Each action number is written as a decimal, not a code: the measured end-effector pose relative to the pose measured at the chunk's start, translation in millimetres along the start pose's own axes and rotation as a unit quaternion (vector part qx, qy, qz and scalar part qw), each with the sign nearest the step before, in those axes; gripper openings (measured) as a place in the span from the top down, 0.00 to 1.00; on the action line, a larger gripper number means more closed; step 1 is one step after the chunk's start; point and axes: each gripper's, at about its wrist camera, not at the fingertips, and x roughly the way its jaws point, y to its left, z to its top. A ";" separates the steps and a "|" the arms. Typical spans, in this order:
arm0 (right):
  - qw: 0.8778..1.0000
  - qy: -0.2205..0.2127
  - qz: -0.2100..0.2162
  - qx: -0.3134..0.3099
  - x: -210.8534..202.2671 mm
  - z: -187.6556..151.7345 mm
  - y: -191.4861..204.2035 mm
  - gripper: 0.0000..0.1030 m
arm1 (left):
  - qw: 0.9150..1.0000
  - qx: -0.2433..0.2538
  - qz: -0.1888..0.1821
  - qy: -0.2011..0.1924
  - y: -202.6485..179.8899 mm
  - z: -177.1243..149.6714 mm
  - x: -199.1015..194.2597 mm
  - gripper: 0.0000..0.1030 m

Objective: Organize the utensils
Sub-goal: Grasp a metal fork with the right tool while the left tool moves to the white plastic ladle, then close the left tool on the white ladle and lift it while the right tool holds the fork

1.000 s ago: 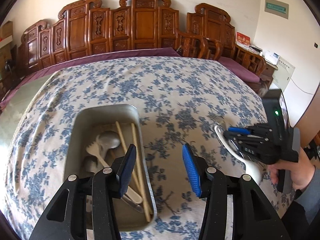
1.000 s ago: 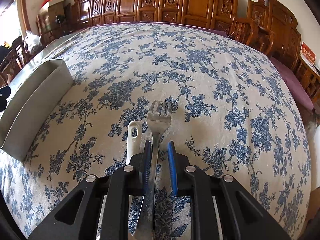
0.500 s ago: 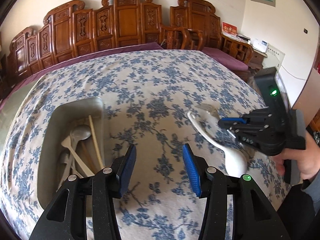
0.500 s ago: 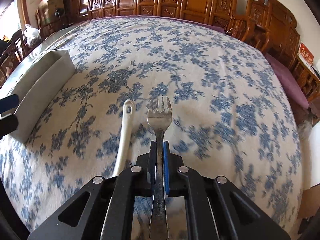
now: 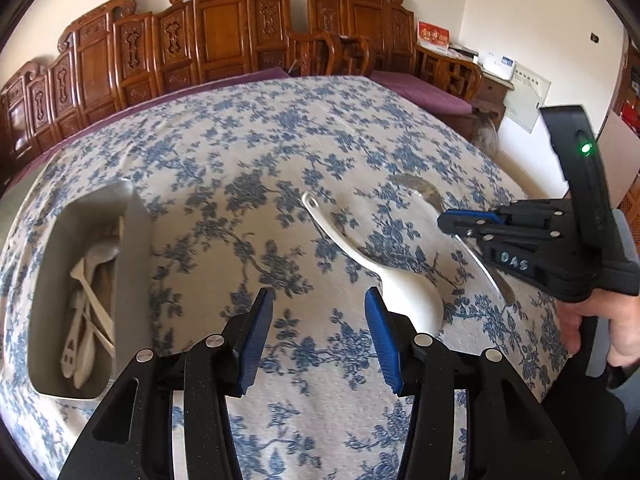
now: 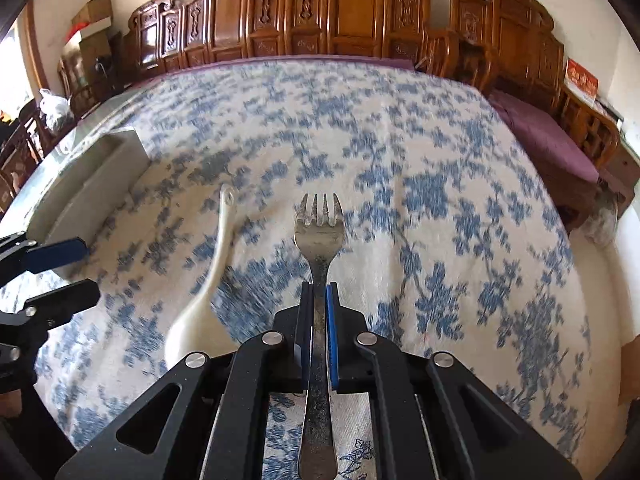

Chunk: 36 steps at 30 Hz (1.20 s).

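Near the left edge of the surface (image 5: 280,128), which is covered by a cloth with blue flowers, stands a grey metal tray (image 5: 136,248) holding pale spoons and wooden chopsticks; in the right wrist view the same tray (image 6: 100,176) shows only its outer wall. The left claw (image 5: 318,320) hangs above the near part of the surface with its blue-padded jaws parted and nothing between them, the cloth showing through the gap. Just to the right of it a white ceramic spoon (image 5: 384,268) lies flat on the cloth, its bowl toward the near edge and its handle slanting away toward the far left; the right wrist view shows this spoon (image 6: 208,280) between the left claw (image 6: 52,272) and the fork. Further right, the right claw (image 5: 450,224), carried by a hand (image 5: 600,320) at the right edge, is closed on the handle of a metal fork (image 6: 319,232), pads pressed on both sides of the stem, tines pointing toward the far edge and the fork held clear of the cloth. Carved wooden chairs (image 6: 340,12) line the wall beyond the far edge.
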 end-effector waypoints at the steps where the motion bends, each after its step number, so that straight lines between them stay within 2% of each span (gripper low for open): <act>1: 1.000 0.003 -0.003 -0.003 3.6 -1.4 -0.9 0.92 | 1.000 -0.001 -0.002 0.002 -0.7 0.0 1.8 0.56; 9: 1.000 0.001 0.002 0.026 13.6 -2.2 -21.1 0.92 | 0.999 -0.008 -0.044 0.022 -15.0 4.8 29.4 0.55; 20: 1.000 0.001 0.003 0.028 17.9 -5.7 -23.6 0.92 | 0.993 -0.036 -0.104 0.051 -27.1 13.7 59.8 0.54; 24: 1.000 0.001 0.003 0.028 17.9 -5.9 -23.9 0.92 | 0.990 -0.041 -0.123 0.059 -33.6 11.3 61.8 0.65; 36: 1.000 0.002 0.012 0.020 16.4 -5.0 -10.8 0.92 | 0.990 -0.035 -0.127 0.049 -20.4 10.7 30.9 0.83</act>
